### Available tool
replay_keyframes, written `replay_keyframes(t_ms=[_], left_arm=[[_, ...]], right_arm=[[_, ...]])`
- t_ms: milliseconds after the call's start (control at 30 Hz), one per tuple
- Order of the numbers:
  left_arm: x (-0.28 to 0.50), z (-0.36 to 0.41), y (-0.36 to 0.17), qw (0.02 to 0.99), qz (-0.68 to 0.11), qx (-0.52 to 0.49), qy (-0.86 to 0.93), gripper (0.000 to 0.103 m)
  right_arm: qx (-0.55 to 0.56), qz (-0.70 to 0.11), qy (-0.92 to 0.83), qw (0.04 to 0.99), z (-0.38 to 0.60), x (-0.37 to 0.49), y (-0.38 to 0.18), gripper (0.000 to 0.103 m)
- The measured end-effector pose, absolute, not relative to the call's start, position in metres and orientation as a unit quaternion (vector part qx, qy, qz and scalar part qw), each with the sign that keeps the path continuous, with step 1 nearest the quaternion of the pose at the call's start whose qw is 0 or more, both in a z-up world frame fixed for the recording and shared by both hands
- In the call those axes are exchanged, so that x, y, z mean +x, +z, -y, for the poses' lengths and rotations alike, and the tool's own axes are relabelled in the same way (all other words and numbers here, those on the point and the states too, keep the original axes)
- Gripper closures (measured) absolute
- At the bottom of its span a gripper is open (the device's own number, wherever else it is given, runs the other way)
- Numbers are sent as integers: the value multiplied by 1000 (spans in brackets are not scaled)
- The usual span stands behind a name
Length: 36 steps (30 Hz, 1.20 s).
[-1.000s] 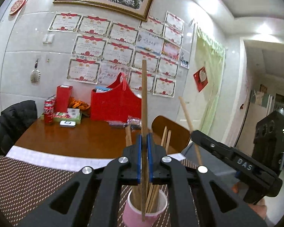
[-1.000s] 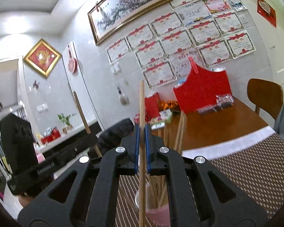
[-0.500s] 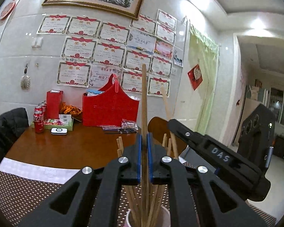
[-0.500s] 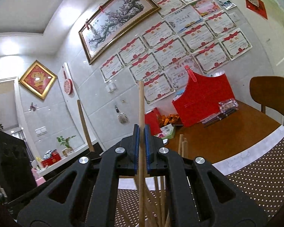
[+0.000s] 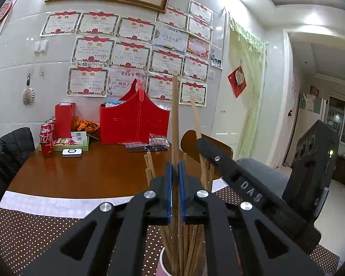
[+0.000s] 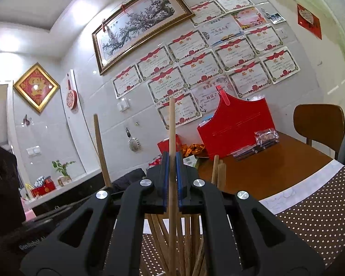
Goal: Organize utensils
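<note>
Wooden chopstick point(image 5: 175, 124) clamped upright in the left hand-held gripper point(image 5: 175, 174), blue pads tight on its shaft. Its lower end runs down among the other chopsticks point(image 5: 184, 241) bunched in the pink cup point(image 5: 161, 267). Only a sliver of the cup's rim shows at the bottom edge of the left wrist view; the rest is cut off or behind the black fingers. The cup stands on the dotted brown mat point(image 5: 23, 237) at the near edge of the desk point(image 5: 92, 174).

Far left corner of the desk: red cans point(image 5: 46, 141), a tray point(image 5: 57, 146) of small packets, a white box point(image 5: 72, 152). The labels are too small to read. A red tote point(image 5: 133, 124) sits against the wall at the far edge, clear packets point(image 5: 156, 143) beside it.

Right of the left gripper, the right hand-held gripper point(image 5: 196, 141) comes in at an angle, pinching a second chopstick point(image 5: 195, 115). That stick's lower part is hidden behind the gripper body.

Right wrist view: the right hand-held gripper point(image 6: 171, 172) is shut on that chopstick point(image 6: 171, 126), held vertical, its lower end lost among the bunch point(image 6: 186, 241) below. The cup is not readable here, blocked by the fingers. The left gripper's body at far left is dark and blurred; its chopstick point(image 6: 100, 149) stands clear above it.
</note>
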<state>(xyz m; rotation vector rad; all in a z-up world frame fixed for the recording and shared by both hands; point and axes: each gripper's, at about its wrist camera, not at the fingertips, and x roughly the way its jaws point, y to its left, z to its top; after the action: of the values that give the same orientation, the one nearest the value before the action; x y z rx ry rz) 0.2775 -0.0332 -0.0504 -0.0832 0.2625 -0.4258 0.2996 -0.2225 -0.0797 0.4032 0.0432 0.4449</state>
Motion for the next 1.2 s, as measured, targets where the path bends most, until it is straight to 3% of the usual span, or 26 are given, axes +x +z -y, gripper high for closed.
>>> replay_keyframes(t_ms=[300,367,433,467,500,633,700,800,1200], left_arm=[[279,36,-53,965,-142,-35,-216,97],[279,37,-53,965,-144,-31,-217,97],[279,36,-53,965,-145,-31,-214,96],[279,35,-52,965,-145,-31,-215,91],[279,34,-51,965,-146,-31,-214,77],[274,30,-46,968,-135,-36,-209,58],[270,29,-42,971,-126,-34,-199,40],[264,28,-38,978,-114,-31,-175,29],[221,27,-20,990,-119,-2,-78,16]], right_arm=[[179,-53,235,954,215,305,-85,96],[176,-60,237,954,215,304,-83,89],[185,-55,229,954,220,300,-80,40],[196,-47,224,954,226,297,-78,32],[206,-37,224,952,233,294,-75,23],[217,-4,206,954,251,280,-58,6],[224,5,198,954,258,275,-50,6],[223,1,189,956,262,272,-41,6],[213,-61,152,963,271,237,-16,6]])
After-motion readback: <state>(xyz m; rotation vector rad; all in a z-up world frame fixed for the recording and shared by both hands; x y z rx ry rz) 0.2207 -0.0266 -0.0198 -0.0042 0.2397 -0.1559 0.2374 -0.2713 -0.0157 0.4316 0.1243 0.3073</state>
